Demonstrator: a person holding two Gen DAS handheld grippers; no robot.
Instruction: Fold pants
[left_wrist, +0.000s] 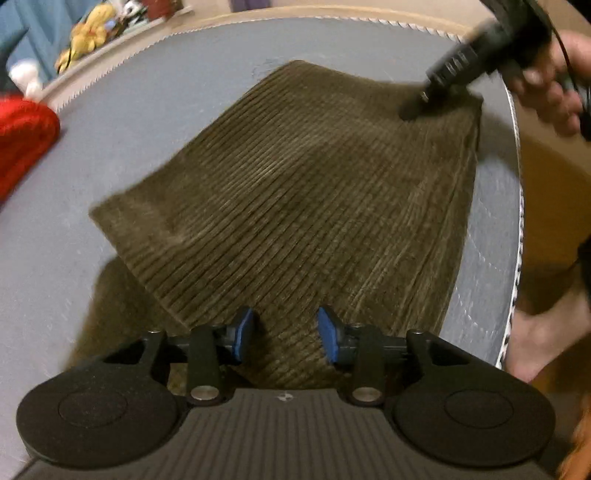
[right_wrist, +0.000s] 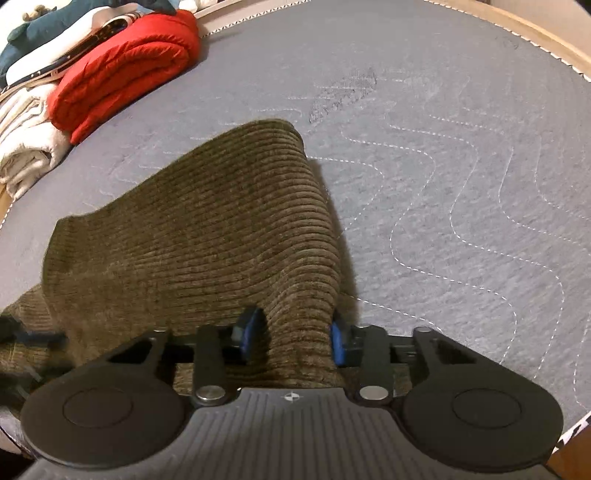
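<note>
**Both grippers at the near edge of folded corduroy pants**

Nearest the left wrist camera, the left gripper points down at the near edge of the olive-brown corduroy pants. Its blue pads stand apart with the ribbed cloth lying in the gap between them; neither pad visibly presses on the fabric, so the jaws read as released over the pants rather than clamped.

In the right wrist view, the right gripper has a raised ridge of the same pants running up between its blue pads. The cloth fills the gap from pad to pad and rises in a tented fold away from the jaws, so this gripper is grasping the pants at their right-hand edge.

The pants lie folded on a grey quilted mat with wavy white stitching, an upper layer overlapping a lower one that shows at the near left. From the left wrist view the right gripper appears blurred at the far right corner of the cloth, with the person's hand on its handle.

A folded red garment rests at the mat's far left edge, well apart from the pants, beside a stack of cream and white laundry.
</note>
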